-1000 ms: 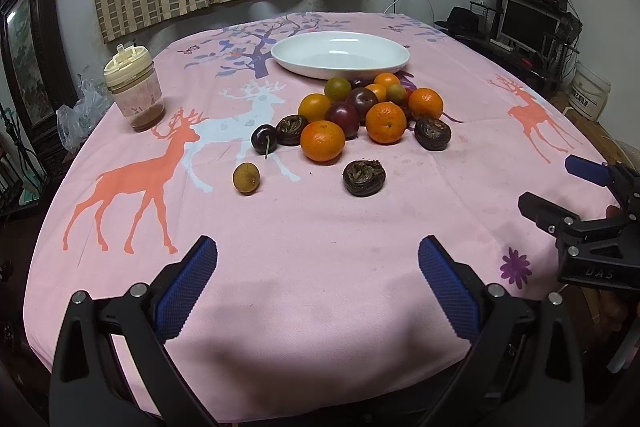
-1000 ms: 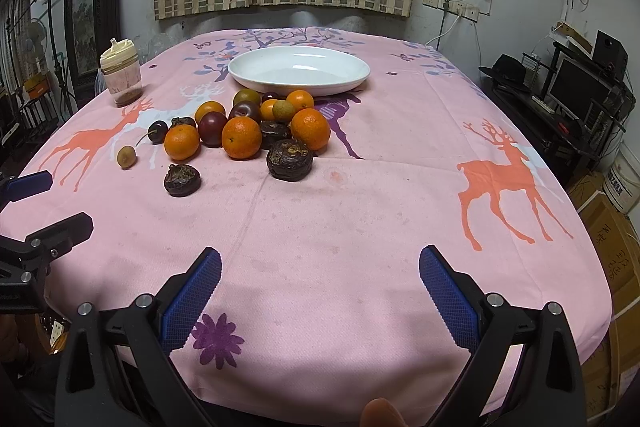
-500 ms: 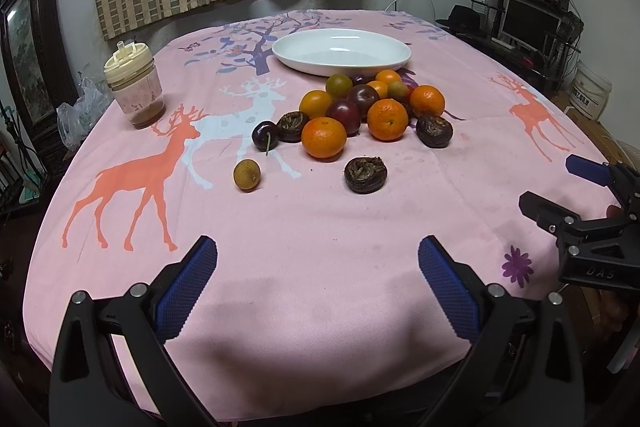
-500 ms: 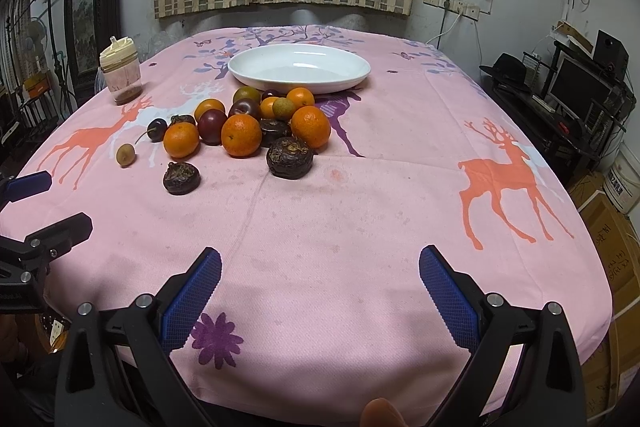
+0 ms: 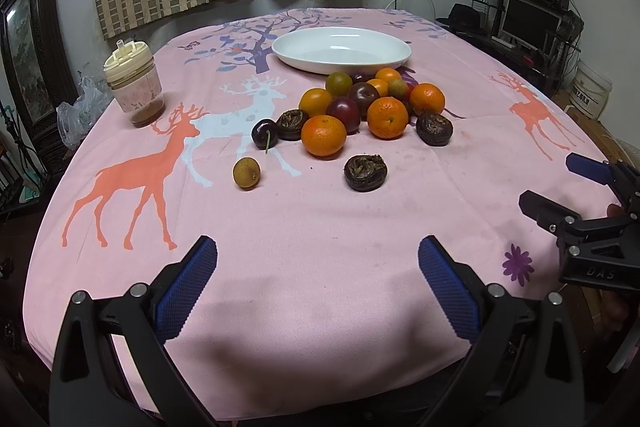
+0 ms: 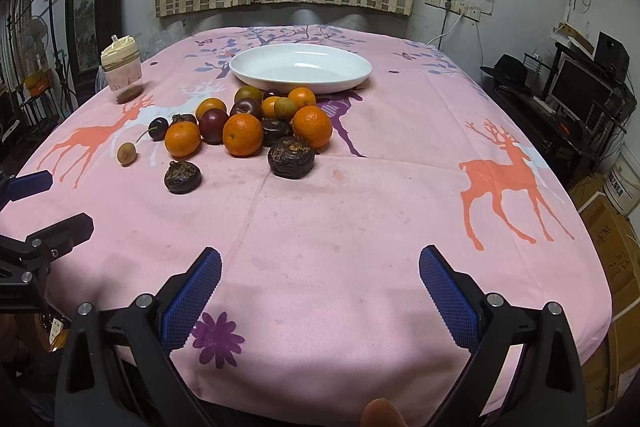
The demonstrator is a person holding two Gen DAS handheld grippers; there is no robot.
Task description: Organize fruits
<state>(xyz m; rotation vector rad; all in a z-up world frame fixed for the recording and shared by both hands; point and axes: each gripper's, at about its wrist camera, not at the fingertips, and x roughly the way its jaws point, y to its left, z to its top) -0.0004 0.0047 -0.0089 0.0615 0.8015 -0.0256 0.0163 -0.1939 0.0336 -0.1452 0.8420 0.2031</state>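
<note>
A pile of fruit lies mid-table: oranges [image 5: 323, 135] [image 6: 243, 134], dark plums [image 5: 343, 109], wrinkled dark fruits [image 5: 365, 172] [image 6: 291, 157], a cherry [image 5: 264, 133] and a small brown longan [image 5: 247, 173] set apart to the left. An empty white oval plate [image 5: 400, 47] [image 6: 360, 69] stands just behind the pile. My left gripper [image 5: 318, 281] is open and empty over the near table edge. My right gripper [image 6: 320, 287] is open and empty, also near the front edge. Each gripper shows at the side of the other's view.
A lidded plastic jar [image 5: 133, 84] [image 6: 121, 69] stands at the far left of the pink deer-print tablecloth [image 5: 320, 227]. A plastic bag [image 5: 76, 111] hangs off the left edge. A desk with monitor [image 5: 528, 23] is to the right.
Both grippers have crept slightly forward toward the fruit; the pile sits a little nearer in both views. Jaws stay open.
</note>
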